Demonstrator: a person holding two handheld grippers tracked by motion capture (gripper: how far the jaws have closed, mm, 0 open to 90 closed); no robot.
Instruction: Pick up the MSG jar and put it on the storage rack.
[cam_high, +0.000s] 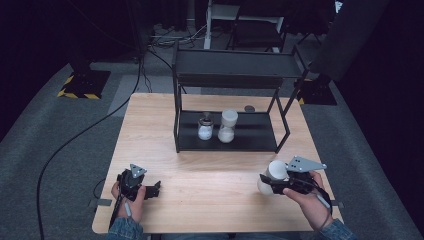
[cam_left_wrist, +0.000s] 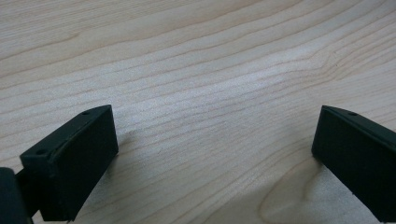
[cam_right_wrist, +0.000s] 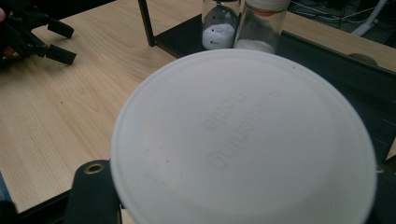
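My right gripper (cam_high: 268, 183) sits near the table's front right, shut on a white-lidded container (cam_high: 275, 171) that is tilted on its side above the wood. In the right gripper view the container's round white lid (cam_right_wrist: 243, 140) faces the camera, with a black jaw at each of its lower sides. At the front left, my left gripper (cam_high: 155, 189) is open just over the bare tabletop (cam_left_wrist: 210, 70), with nothing between its jaws. On the lower shelf of a black rack (cam_high: 255, 134) stand a small jar of white powder (cam_high: 205, 129) and a taller white-lidded jar (cam_high: 228, 126).
The rack stands at the table's far middle with an empty upper shelf (cam_high: 235, 64). A small dark round object (cam_high: 249, 108) lies on the table behind it. Bare wood (cam_high: 210, 175) spans between the two grippers. Cables and stands sit on the floor beyond.
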